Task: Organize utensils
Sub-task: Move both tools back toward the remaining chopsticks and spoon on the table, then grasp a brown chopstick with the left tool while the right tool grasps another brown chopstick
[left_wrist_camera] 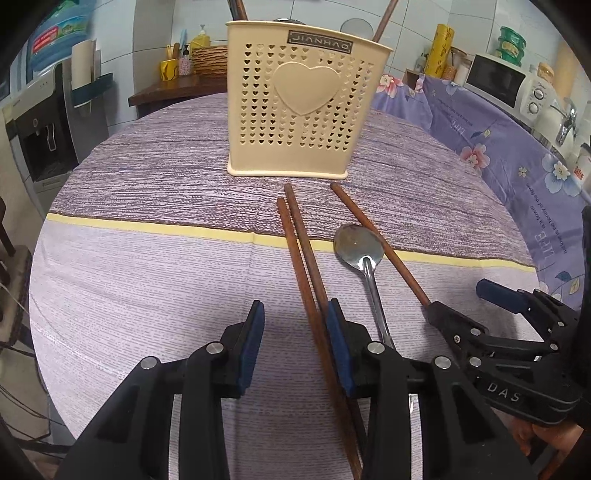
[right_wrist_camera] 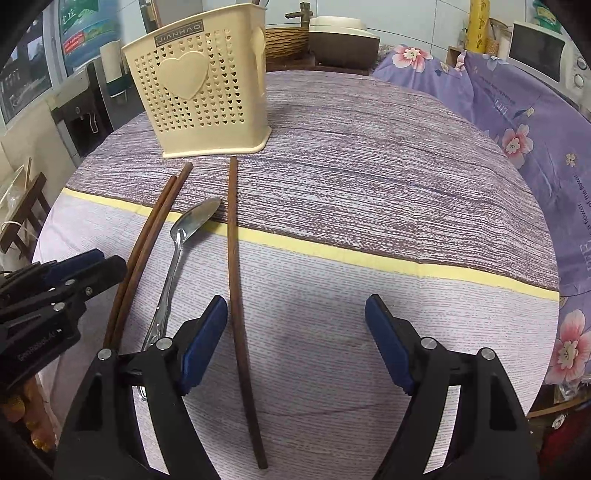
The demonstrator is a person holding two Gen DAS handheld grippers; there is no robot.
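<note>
The left gripper (left_wrist_camera: 295, 354) hovers low over the table (left_wrist_camera: 147, 295) with its jaws spread and nothing between the pads; the pair of chopsticks (left_wrist_camera: 306, 280) runs just inside its right finger, lying flat on the cloth. From the right wrist view this gripper (right_wrist_camera: 85, 269) shows at the left edge, just beside the near ends of that pair (right_wrist_camera: 147, 243).

The right gripper (right_wrist_camera: 295, 339) is also spread wide, holding nothing. A single chopstick (right_wrist_camera: 236, 288) lies on the cloth between its fingers, close to the left one, apart from the right one. From the left wrist view the right gripper (left_wrist_camera: 476, 302) sits at the right, with the near end of that chopstick (left_wrist_camera: 380, 247) hidden at its nearer finger; whether it touches there I cannot tell.

Between the pair and the single chopstick lies a metal spoon (right_wrist_camera: 173, 266), bowl pointing away, its handle end hidden under the gripper fingers in both views. Its bowl (left_wrist_camera: 356, 245) lies across the yellow stripe (left_wrist_camera: 147, 225) of the cloth.

Farther on stands the cream holder (left_wrist_camera: 303, 107), upright, pierced with small hearts and bearing one large raised heart. The far chopstick tips lie near its base without touching. Brown stick ends (left_wrist_camera: 384, 18) rise from its top.
</note>
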